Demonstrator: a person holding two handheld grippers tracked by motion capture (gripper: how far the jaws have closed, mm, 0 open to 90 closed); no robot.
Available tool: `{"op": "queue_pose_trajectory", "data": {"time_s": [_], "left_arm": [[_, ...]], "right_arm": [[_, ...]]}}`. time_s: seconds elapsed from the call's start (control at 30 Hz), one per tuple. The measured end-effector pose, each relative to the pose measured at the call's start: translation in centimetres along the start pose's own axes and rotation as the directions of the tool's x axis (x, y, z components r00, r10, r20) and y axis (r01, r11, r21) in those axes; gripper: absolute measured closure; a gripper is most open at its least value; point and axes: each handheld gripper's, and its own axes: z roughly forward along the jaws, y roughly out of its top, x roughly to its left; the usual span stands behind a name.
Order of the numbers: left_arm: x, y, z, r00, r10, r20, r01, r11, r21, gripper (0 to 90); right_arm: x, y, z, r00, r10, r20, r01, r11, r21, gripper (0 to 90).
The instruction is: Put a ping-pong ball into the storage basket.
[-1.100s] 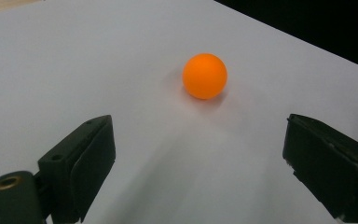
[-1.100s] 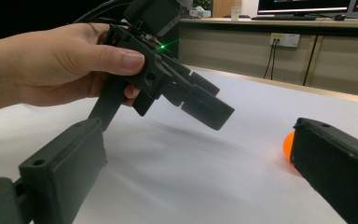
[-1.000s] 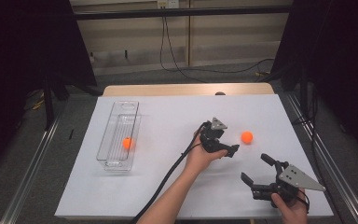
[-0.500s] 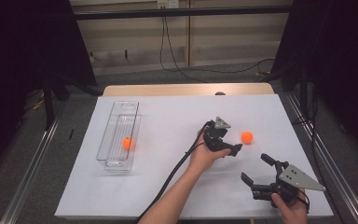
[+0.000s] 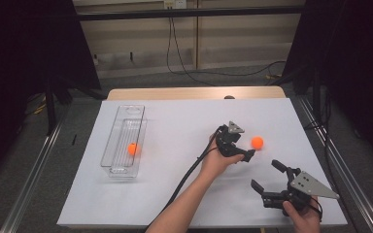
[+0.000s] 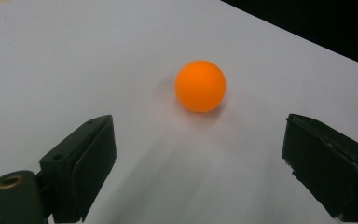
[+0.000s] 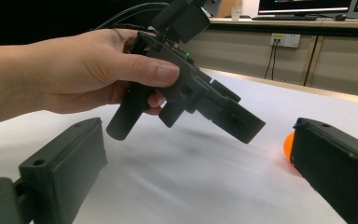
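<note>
From the high view, the orange ball [image 5: 257, 142] lies on the white worktop [image 5: 175, 121], a small, smooth, evenly coloured sphere with a faint shadow under it. The left gripper [image 5: 245, 154] sits just beside the ball, on the side nearer the person, its fingers spread and pointing toward the ball without touching it. The left hand [image 5: 216, 161] wraps the gripper's body, and a black cable trails back from it along the forearm. The right gripper [image 5: 267, 179] hovers farther from the ball, toward the person's edge of the worktop, fingers spread with nothing between them. Well apart from the ball, across the worktop, stands a clear tray [image 5: 121, 167] with a second orange ball [image 5: 132, 149] inside it.

In the left gripper view, the orange ball [image 6: 200, 86] rests on the worktop ahead of the two black fingers [image 6: 81, 161], roughly centred on the gap between them (it looks matte, uniformly orange, with no visible marking). The fingers stand wide apart and are clear of the ball.

In the right gripper view, the ball [image 7: 289, 147] peeks out as an orange sliver behind one of this gripper's own spread fingers [image 7: 335, 177]. The left gripper [image 7: 233, 116], held in the left hand [image 7: 74, 74], angles down just beside the ball.
</note>
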Motion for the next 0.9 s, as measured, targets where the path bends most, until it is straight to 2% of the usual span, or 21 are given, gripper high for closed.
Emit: {"op": "queue_pose_trajectory", "data": {"time_s": [0.9], "left_arm": [[-0.3, 0.6, 1.5, 0.9999, 0.011, -0.002, -0.011, 0.9999, 0.012, 10.0]], "right_arm": [[-0.1, 0.0, 0.0, 1.0, 0.002, 0.002, -0.002, 1.0, -0.001, 2.8]]}}
